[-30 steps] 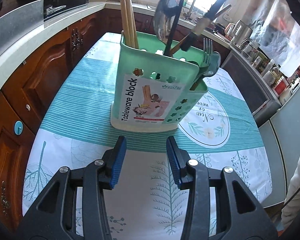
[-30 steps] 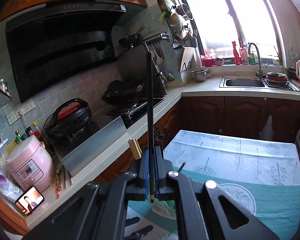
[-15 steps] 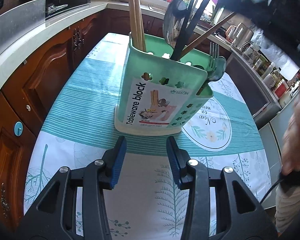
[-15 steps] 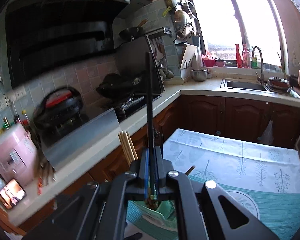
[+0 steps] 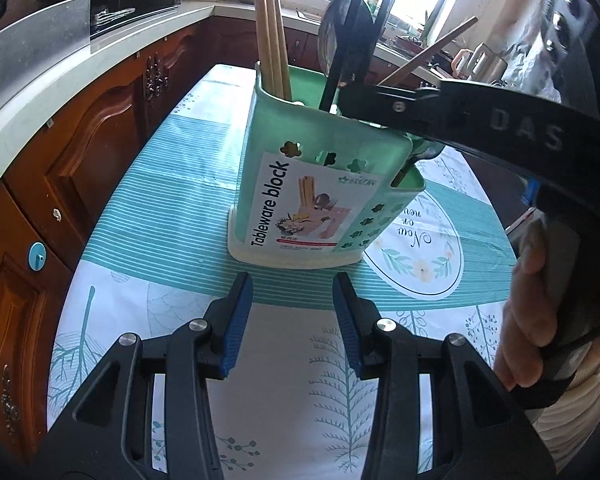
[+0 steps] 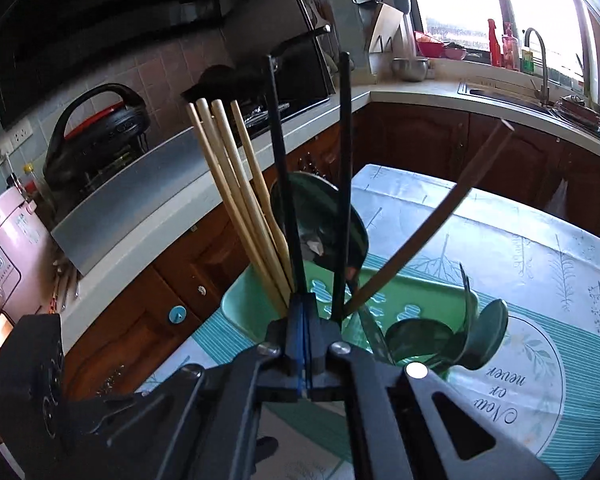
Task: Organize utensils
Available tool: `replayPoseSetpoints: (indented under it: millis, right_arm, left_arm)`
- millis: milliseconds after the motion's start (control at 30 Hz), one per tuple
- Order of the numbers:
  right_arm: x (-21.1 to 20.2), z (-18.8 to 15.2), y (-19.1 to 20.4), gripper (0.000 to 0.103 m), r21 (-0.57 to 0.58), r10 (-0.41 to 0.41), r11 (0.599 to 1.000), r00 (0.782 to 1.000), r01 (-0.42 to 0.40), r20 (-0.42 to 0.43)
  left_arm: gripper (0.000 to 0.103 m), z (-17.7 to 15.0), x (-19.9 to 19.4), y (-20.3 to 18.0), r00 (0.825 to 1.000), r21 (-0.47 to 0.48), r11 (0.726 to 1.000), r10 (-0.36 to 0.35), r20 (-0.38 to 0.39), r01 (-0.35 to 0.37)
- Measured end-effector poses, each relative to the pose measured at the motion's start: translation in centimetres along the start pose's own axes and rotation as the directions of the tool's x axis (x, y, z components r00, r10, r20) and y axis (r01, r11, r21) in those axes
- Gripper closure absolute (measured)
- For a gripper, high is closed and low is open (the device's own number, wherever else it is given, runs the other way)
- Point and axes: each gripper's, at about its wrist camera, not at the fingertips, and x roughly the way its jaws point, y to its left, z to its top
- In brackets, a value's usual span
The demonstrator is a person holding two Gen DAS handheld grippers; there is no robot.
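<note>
A mint-green tableware holder stands on the tablecloth and holds pale wooden chopsticks, two black chopsticks, a brown chopstick and a dark ladle. A fork and spoons sit in its lower front pocket. My right gripper reaches over the holder's rim; its jaws are closing, the blue pads meet, and no stick shows between them. One black chopstick rises just beyond the tips. My left gripper stands open just short of the holder, with nothing between its fingers.
A person's hand grips the right tool at the right edge. Wooden cabinets and a counter run along the table's left side. A pink rice cooker, a black cooker and a sink sit on the counter.
My right gripper came down over the holder from high above. The black chopstick that ran between its pads now stands in the holder, and the pads have shut. The left gripper kept still.
</note>
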Motion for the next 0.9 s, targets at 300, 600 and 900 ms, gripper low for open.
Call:
replayPoseSetpoints:
  millis: [300, 600, 900]
  right_arm:
    - [-3.0, -1.5, -1.3, 0.102, 0.065, 0.017, 0.998, 0.999, -0.02, 0.052]
    - [-6.7, -4.9, -4.6, 0.097, 0.173, -0.036, 0.985, 0.995, 0.02, 0.092]
    - [-9.8, -9.5, -6.3, 0.065, 0.257, -0.176, 0.955, 0.98, 0.147, 0.094]
  left_arm:
    - [0.051, -0.2, 0.0, -1.1, 1.0, 0.012, 1.0, -0.002, -0.008, 0.002]
    - [0.034, -1.0, -0.3, -3.1, 1.0, 0.046, 0.999, 0.006, -0.005, -0.006]
    - [0.02, -2.5, -0.9, -6.0, 0.998, 0.095, 0.993, 0.063, -0.003, -0.063]
